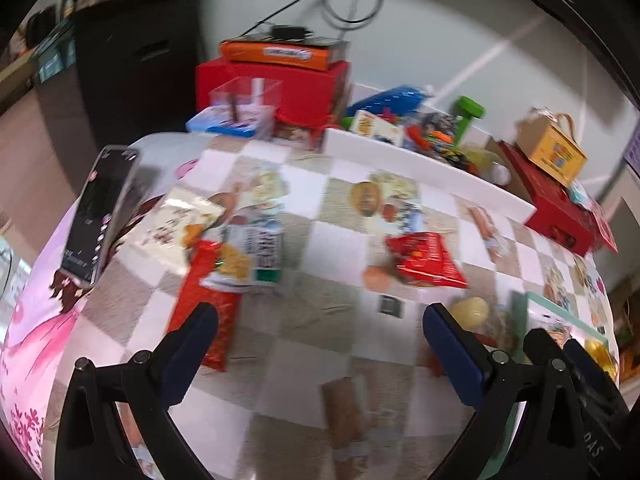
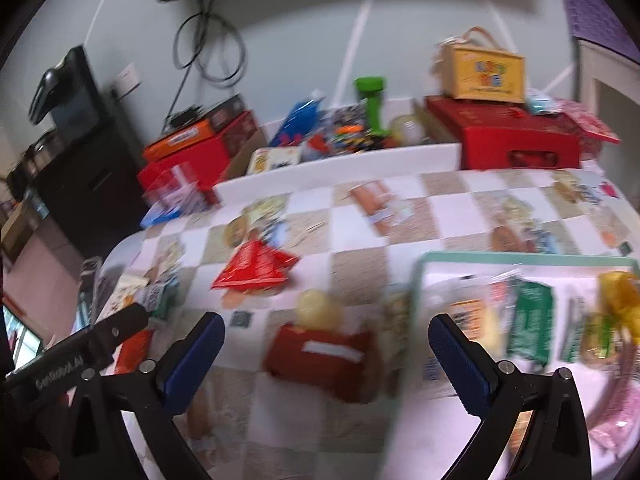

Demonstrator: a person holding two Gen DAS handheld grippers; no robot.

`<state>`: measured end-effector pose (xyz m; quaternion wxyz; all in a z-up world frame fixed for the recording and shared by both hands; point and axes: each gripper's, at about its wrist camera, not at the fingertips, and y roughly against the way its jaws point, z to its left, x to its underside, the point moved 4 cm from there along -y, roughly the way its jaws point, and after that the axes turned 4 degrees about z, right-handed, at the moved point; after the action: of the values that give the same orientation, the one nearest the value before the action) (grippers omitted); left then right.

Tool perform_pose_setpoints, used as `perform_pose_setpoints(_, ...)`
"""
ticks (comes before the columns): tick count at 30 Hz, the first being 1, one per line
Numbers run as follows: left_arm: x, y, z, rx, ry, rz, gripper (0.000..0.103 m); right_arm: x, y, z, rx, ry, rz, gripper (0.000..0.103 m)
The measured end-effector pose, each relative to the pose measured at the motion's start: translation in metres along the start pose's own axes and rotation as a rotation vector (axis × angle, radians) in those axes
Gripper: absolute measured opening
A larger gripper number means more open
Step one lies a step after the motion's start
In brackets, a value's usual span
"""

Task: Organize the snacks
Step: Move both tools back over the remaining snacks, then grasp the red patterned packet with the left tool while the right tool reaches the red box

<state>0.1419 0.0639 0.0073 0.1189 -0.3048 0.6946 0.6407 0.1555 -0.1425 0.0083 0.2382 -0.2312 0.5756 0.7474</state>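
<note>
Loose snacks lie on a checked tablecloth (image 1: 332,240). A red packet (image 1: 426,258) (image 2: 256,268) sits mid-table, a long red bag (image 1: 204,304) lies near the left fingertip, with a cream bag (image 1: 180,224) and a white-green pack (image 1: 260,248) behind it. My left gripper (image 1: 320,332) hangs open over bare cloth. My right gripper (image 2: 326,344) is open too, just above a dark red box (image 2: 324,360) and a pale yellow round snack (image 2: 318,308). A mint-rimmed tray (image 2: 520,258) at the right holds several packets, among them a green one (image 2: 530,324) and a gold wrapper (image 2: 620,296).
A phone (image 1: 100,212) is propped at the table's left edge. A white board (image 1: 424,164) fences off clutter at the back: red boxes (image 2: 516,136), an orange box (image 1: 280,54), a yellow carton (image 2: 484,76), a green bottle (image 2: 374,104). A dark cabinet (image 1: 132,60) stands at left.
</note>
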Motion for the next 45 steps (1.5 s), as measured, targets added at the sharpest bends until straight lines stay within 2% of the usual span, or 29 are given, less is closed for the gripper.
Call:
perform_pose_setpoints(7,0.003,-0.018,0.043,-0.067,0.032,0.036,0.102,0.012,-0.025,0.025,-0.034,0.082,0.061,0.102)
perform_pose_setpoints(12,0.006,-0.042,0.067,-0.088,0.057,0.086,0.101,0.019,-0.041,0.029,-0.007,0.106,0.109,0.094)
perform_pose_setpoints(18,0.003,-0.062,0.08,-0.096,0.063,0.119,0.087,0.024,-0.058,0.026,0.03,0.11,0.154,0.092)
perform_pose_setpoints(21,0.002,-0.07,0.081,-0.086,0.059,0.129,0.085,0.026,-0.065,0.024,0.042,0.109,0.168,0.092)
perform_pose_setpoints(23,0.004,-0.077,0.081,-0.086,0.058,0.146,0.078,0.027,-0.068,0.021,0.051,0.101,0.177,0.092)
perform_pose_setpoints(27,0.004,-0.078,0.075,-0.133,0.011,0.135,0.067,0.028,-0.07,0.019,0.053,0.092,0.183,0.092)
perform_pose_setpoints(29,0.004,-0.077,0.073,-0.129,-0.003,0.132,0.057,0.029,-0.071,0.018,0.055,0.091,0.188,0.092)
perform_pose_setpoints(31,0.006,-0.075,0.07,-0.113,-0.012,0.135,0.052,0.03,-0.072,0.018,0.056,0.095,0.192,0.092)
perform_pose_setpoints(45,0.027,-0.065,0.032,-0.039,-0.099,0.167,0.05,0.038,-0.076,0.026,0.029,0.124,0.228,0.091)
